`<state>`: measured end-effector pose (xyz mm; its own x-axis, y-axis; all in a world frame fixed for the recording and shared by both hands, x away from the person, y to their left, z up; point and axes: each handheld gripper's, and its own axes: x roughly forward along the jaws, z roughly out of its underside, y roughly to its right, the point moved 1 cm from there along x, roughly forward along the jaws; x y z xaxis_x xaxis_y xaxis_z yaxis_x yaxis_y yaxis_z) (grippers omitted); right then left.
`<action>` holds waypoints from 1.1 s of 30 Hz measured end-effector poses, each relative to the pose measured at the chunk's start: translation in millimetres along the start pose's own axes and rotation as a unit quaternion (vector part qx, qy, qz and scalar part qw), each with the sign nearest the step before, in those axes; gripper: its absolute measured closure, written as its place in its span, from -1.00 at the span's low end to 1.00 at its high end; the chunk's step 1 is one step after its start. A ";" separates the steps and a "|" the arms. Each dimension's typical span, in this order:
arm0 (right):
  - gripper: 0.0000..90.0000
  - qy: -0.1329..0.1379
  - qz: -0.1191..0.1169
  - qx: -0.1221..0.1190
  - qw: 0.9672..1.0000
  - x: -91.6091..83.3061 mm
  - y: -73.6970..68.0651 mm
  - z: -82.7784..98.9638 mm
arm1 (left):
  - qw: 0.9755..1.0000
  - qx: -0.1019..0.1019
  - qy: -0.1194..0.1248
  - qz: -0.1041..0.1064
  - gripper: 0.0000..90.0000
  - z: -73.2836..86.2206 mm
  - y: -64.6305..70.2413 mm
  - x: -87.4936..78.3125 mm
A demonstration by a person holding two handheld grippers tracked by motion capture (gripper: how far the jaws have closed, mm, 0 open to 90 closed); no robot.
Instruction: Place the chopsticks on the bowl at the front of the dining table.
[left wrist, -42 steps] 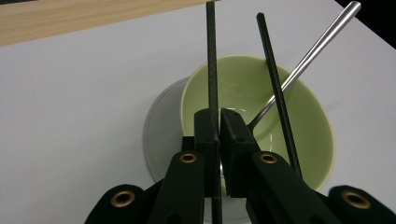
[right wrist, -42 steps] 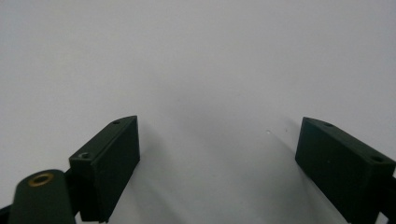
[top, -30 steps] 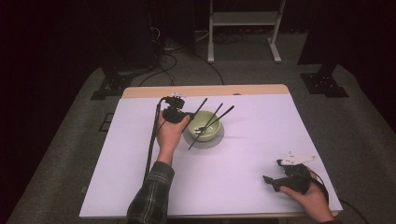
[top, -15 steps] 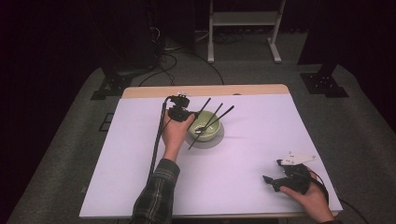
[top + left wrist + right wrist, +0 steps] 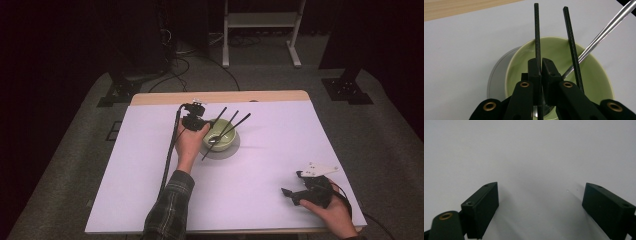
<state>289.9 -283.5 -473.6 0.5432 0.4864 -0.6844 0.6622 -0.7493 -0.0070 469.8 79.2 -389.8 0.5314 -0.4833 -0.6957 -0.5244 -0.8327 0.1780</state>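
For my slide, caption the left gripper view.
Left claw shut on one black chopstick above a green bowl.

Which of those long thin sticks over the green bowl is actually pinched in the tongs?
The left black chopstick, clamped between the left tongs. The other black chopstick lies free beside it, and the silver one leans from the green bowl.
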 end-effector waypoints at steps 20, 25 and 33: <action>-0.73 0.000 0.000 0.000 1.000 0.0 0.0 0.0 | 1.000 0.015 0.009 -0.017 -0.01 -6.6 -1.0 -9.8; -0.73 0.000 0.000 0.000 1.000 0.0 0.0 0.0 | 0.999 0.029 0.013 -0.024 -0.31 -11.0 1.5 -12.9; -0.73 0.000 0.000 0.000 1.000 0.0 0.0 0.0 | 0.999 0.033 0.022 -0.026 -0.56 -15.9 1.9 -14.2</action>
<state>289.9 -283.5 -473.6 0.5435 0.4861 -0.6844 0.6624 -0.7492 -0.0061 471.9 80.2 -368.4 0.5868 -0.4529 -0.6712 -0.5379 -0.8377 0.0949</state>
